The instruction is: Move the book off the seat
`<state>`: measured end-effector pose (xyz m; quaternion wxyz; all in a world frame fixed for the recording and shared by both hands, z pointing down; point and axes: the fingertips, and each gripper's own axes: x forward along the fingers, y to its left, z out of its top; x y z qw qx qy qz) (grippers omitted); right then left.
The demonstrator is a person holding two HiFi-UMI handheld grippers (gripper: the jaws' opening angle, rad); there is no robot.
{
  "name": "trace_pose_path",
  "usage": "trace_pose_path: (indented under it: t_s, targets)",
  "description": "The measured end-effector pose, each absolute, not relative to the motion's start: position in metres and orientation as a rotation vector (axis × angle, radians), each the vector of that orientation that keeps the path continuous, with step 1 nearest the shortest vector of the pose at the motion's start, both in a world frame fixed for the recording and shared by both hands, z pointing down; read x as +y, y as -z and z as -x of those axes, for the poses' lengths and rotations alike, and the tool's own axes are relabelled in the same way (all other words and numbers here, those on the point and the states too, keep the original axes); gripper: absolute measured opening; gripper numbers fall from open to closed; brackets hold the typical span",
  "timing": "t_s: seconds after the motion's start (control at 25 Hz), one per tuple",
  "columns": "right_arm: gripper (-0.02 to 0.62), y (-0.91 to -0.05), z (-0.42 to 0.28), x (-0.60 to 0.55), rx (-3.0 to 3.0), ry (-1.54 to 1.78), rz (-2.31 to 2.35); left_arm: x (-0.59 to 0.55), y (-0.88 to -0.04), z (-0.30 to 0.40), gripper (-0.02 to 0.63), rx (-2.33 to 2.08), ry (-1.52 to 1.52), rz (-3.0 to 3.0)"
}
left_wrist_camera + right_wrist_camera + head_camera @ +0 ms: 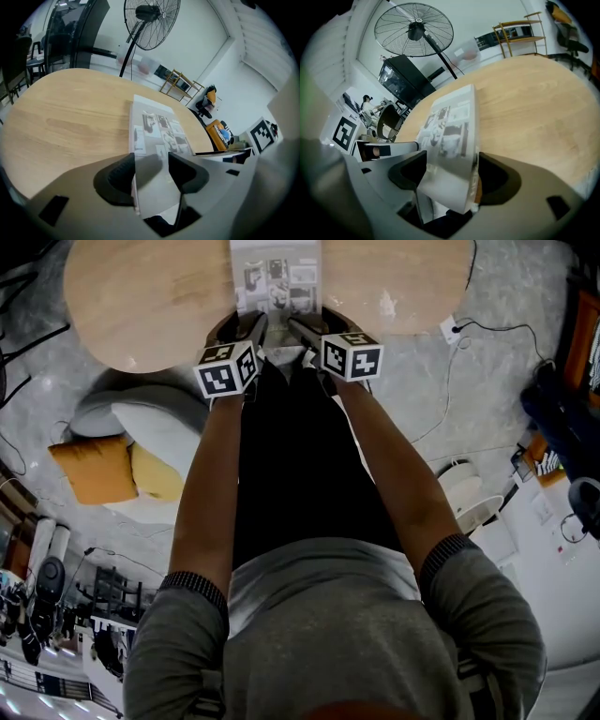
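The book (275,277), a thin grey volume with printed pictures on its cover, lies lengthwise on the pale wooden table (141,296), its near end at the table's edge. My left gripper (257,331) grips the near left corner, and my right gripper (306,330) grips the near right corner. In the left gripper view the book (157,126) runs away from the left gripper (150,171), with both dark pads against it. In the right gripper view the book (450,124) tilts up between the jaws of the right gripper (452,176), its spine against the right pad.
A dark round seat rim (218,327) shows under the grippers by the table's edge. A grey lounge seat (159,427) with an orange cushion (94,470) stands on the floor at left. A standing fan (152,18) is beyond the table. A cable (453,329) lies at right.
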<state>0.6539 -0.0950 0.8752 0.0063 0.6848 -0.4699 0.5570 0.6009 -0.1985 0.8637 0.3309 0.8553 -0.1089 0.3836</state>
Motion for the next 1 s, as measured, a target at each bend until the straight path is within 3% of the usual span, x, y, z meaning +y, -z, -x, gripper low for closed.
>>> trace_pose_path:
  t_s: [0.32, 0.48, 0.88, 1.0]
  targets:
    - [0.345, -0.841, -0.679, -0.097, -1.48, -1.602, -2.189, -0.209, -0.84, -0.593, 0.273, -0.319, -0.98, -2.262]
    - [0.31, -0.792, -0.689, -0.104, -1.593, -1.466, -2.208, -0.216, -0.799, -0.59, 0.27, -0.28, -0.976, -2.389]
    - [0.262, -0.6, -0.672, -0.131, -1.962, -1.006, -2.114, -0.215, -0.62, -0.589, 0.238, -0.162, -0.79, -2.576]
    - [0.213, -0.54, -0.668, -0.136, -2.049, -0.861, -2.088, -0.215, -0.56, -0.594, 0.225, -0.13, -0.713, -2.638]
